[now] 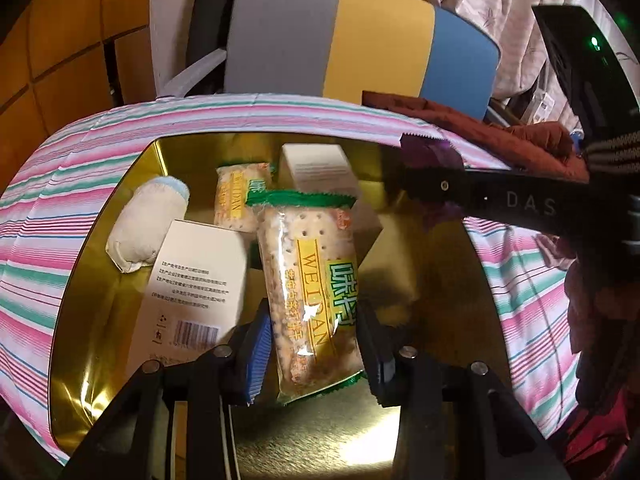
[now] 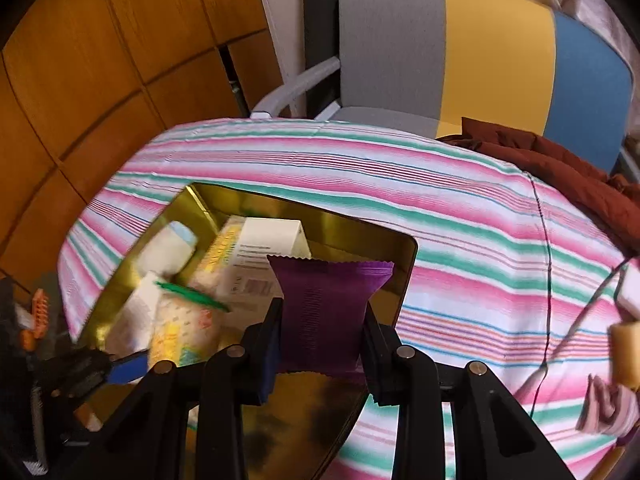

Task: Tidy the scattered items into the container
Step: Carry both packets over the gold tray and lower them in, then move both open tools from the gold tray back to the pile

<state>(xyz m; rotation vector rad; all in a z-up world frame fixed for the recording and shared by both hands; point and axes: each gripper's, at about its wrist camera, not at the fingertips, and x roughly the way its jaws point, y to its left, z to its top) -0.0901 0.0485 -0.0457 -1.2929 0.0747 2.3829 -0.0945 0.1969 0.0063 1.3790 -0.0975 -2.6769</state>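
Now both hand-held grippers carry snack packets over the gold metal tin.

Left hand-held gripper clamps a clear green-edged cracker packet above the tin, where two white cardboard boxes, another cracker packet and a cream cloth pouch lie. Right hand-held gripper grips a purple foil packet over the tin's near edge, on the striped pink-and-green tabletop.

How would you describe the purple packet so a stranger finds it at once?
Start at the gold tin on the striped cloth. Above its near right corner, the right gripper holds the purple packet. It alone is plain purple; the other packets are yellow and green.
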